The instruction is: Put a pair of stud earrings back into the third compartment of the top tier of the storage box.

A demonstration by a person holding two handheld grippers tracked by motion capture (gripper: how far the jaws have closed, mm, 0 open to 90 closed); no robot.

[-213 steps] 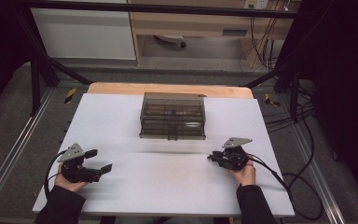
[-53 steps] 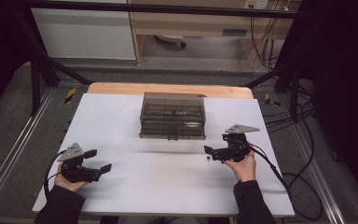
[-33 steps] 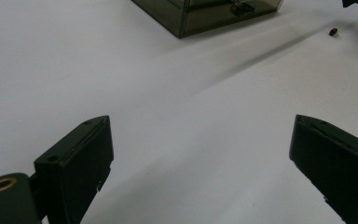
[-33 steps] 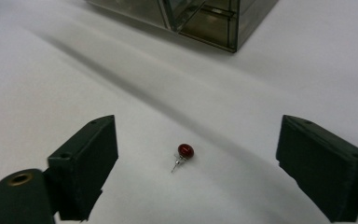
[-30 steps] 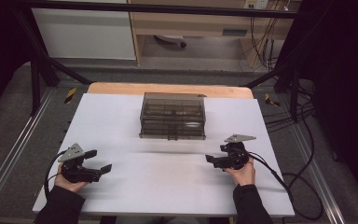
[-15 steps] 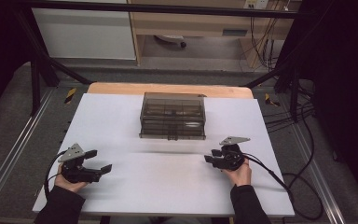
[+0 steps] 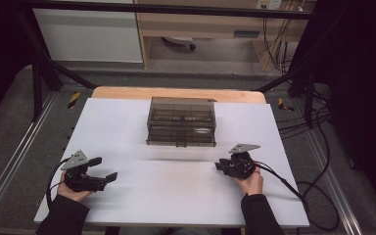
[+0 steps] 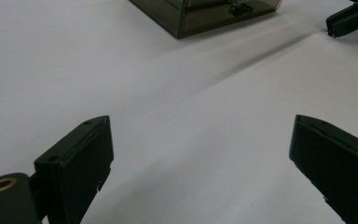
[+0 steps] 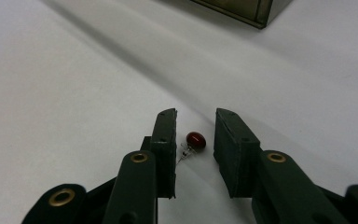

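A tiny red bead earring [image 9: 196, 139] with a thin wire lies on the white table [image 7: 127, 122]. My right gripper [image 9: 196, 116] is low over it, jaws narrowly open on either side of the bead without touching it. From above, that right gripper [image 7: 219, 166] sits at the table's right, held by a hand. My left gripper [image 7: 106, 168] rests at the near left, wide open with nothing between its fingers [image 8: 81, 158]. A smoky transparent drawer box [image 7: 181, 122] stands at the table's middle, beyond both grippers.
A corner of the drawer box [image 8: 205, 14] shows ahead of the left gripper, with the right gripper [image 8: 349, 18] far off. Cables [image 7: 293, 186] trail off the table's right side. A wooden strip [image 7: 176, 93] borders the far edge.
My right gripper was lifted slightly, then came back down toward the table, and its jaws now straddle the earring. The left gripper has stayed still.
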